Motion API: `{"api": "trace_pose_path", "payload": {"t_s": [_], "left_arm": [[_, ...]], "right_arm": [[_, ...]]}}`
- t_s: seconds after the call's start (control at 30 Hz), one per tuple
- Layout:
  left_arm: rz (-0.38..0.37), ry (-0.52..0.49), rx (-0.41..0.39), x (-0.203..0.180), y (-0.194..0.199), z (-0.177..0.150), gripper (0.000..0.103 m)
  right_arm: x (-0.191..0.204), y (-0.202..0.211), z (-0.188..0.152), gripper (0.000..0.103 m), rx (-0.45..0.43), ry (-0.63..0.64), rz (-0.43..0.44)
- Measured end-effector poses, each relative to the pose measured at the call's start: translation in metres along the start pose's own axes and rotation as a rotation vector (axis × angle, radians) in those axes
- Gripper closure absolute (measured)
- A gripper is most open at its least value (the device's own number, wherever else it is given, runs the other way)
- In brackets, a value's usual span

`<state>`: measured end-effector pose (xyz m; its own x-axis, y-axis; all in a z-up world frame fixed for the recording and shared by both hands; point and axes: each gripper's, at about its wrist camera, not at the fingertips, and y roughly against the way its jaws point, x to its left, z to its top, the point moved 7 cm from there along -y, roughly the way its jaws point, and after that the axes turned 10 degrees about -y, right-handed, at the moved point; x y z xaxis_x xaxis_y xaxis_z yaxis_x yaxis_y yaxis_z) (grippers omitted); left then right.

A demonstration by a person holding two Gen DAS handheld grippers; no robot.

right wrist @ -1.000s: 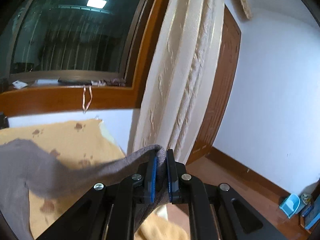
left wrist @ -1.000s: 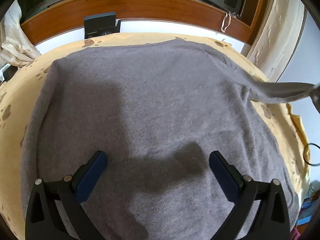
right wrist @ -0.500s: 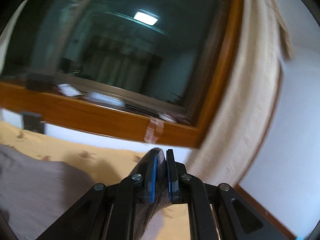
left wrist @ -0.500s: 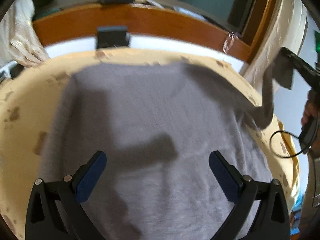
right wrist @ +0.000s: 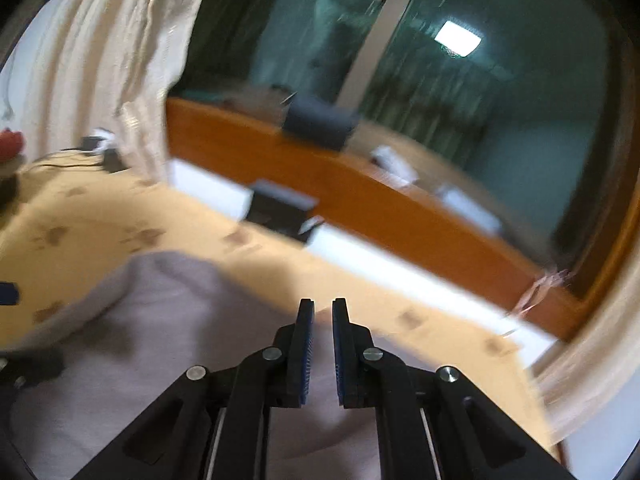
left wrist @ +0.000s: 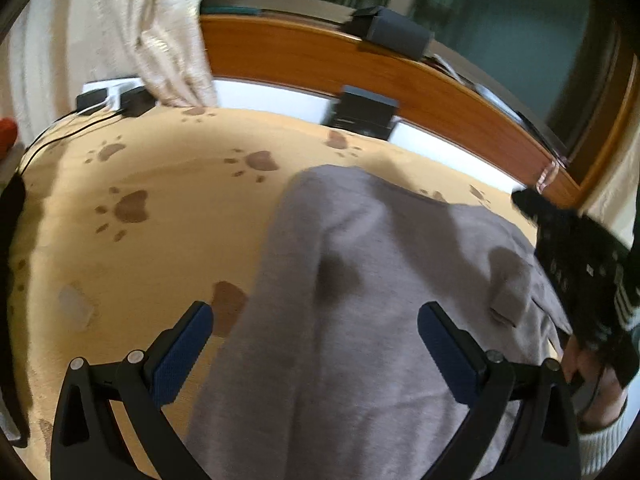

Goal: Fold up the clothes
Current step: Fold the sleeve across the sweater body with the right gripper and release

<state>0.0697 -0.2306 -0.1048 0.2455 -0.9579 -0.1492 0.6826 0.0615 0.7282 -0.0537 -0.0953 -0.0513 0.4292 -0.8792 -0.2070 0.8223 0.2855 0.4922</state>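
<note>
Both grippers are empty, left gripper (left wrist: pixel 316 344) spread wide and right gripper (right wrist: pixel 322 344) nearly closed, above my grey sweater (left wrist: pixel 360 300) on the paw-print cover (left wrist: pixel 140 240), whose loosely laid sleeve fold may slide open.

The sweater (left wrist: pixel 360 320) lies on the blanket (left wrist: pixel 140 240), filling the left wrist view from 3 to 6 o'clock. Bare blanket spreads toward 9. A box (left wrist: pixel 362 114) stands behind the blanket at 12, below the sill (left wrist: pixel 320 60). The curtain (left wrist: pixel 160 32) hangs at 11, plugs (left wrist: pixel 116 100) under it.
</note>
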Motion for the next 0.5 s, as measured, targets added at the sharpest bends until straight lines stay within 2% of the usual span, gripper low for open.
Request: {"api": "trace_pose_path", "payload": {"t_s": [0.1, 0.23, 0.33, 0.5], "left_arm": [[-0.004, -0.004, 0.015, 0.000, -0.006, -0.002, 0.000], [-0.029, -0.050, 0.034, -0.015, -0.009, -0.005, 0.000], [-0.128, -0.091, 0.043, -0.038, -0.010, -0.008, 0.000], [-0.284, -0.086, 0.113, -0.073, -0.021, -0.008, 0.000]], "right_arm": [[-0.015, 0.005, -0.008, 0.093, 0.038, -0.097, 0.032], [-0.085, 0.024, -0.027, 0.093, 0.043, -0.356, -0.025], [-0.133, 0.035, -0.052, 0.093, 0.052, -0.498, -0.080], [-0.164, 0.038, -0.082, 0.093, 0.049, -0.540, -0.110]]}}
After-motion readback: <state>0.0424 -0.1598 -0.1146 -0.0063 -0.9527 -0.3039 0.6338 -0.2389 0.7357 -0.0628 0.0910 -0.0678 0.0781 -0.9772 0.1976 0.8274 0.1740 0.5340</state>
